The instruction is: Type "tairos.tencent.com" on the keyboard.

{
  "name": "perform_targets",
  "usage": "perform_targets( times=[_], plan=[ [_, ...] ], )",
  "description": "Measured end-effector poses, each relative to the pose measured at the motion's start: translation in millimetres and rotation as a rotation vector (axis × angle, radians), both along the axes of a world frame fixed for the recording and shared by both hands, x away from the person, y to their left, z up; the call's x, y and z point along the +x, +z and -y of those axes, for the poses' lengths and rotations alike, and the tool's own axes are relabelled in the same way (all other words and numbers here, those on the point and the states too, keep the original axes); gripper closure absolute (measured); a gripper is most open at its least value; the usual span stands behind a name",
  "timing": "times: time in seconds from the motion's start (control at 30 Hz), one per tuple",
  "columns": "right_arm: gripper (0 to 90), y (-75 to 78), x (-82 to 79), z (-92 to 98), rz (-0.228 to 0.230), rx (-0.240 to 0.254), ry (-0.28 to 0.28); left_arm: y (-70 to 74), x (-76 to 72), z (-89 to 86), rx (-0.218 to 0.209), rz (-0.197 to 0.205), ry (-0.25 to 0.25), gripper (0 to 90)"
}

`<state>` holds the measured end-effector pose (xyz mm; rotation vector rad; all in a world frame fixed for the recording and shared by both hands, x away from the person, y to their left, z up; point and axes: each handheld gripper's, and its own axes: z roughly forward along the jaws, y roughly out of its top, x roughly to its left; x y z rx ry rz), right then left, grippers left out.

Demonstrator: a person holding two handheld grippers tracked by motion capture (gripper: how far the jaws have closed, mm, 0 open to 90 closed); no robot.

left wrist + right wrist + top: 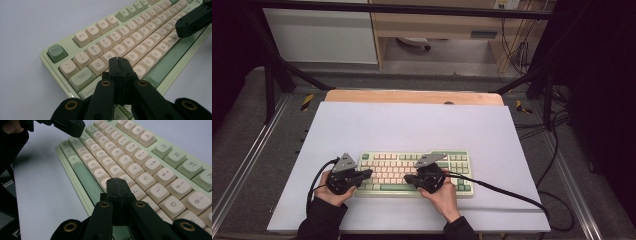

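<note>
A pale green keyboard (452, 172) with cream and green keys lies on the white board near the front edge. My left gripper (369, 173) is shut and empty, its tips over the keyboard's left end. In the left gripper view the closed jaws of my left gripper (118, 59) sit above the keyboard's (82, 37) A and S keys. My right gripper (408, 178) is shut and empty, its tips over the lower middle keys. In the right gripper view my right gripper's (117, 180) closed jaws hover above the keyboard's (160, 167) keys near H and N.
The white board (412, 125) covers a wooden table (412, 96) inside a black metal frame. A black cable (507, 192) trails right from the right gripper. The other gripper's tip (192, 22) shows at the top right of the left gripper view, and another tip (67, 126) at the top left of the right gripper view.
</note>
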<state>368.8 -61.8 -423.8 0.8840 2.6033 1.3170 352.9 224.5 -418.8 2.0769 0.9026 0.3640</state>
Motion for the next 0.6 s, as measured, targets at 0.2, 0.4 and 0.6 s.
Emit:
perform_targets(
  times=[0.2, 0.4, 0.6],
  plan=[
    [90.0, 8.4, -0.4, 7.5, 0.012, -0.010, -0.002, 0.2, -0.3, 0.2, 0.000, 0.000, -0.001, 89.6],
    [90.0, 11.0, -0.5, 16.7, 0.010, -0.016, -0.018, 0.7, -0.6, 0.3, -0.001, 0.001, -0.002, 89.6],
    [90.0, 11.4, -0.7, 29.7, 0.008, -0.014, -0.042, 0.7, -0.8, 1.1, -0.001, 0.000, -0.005, 89.5]
  ],
)
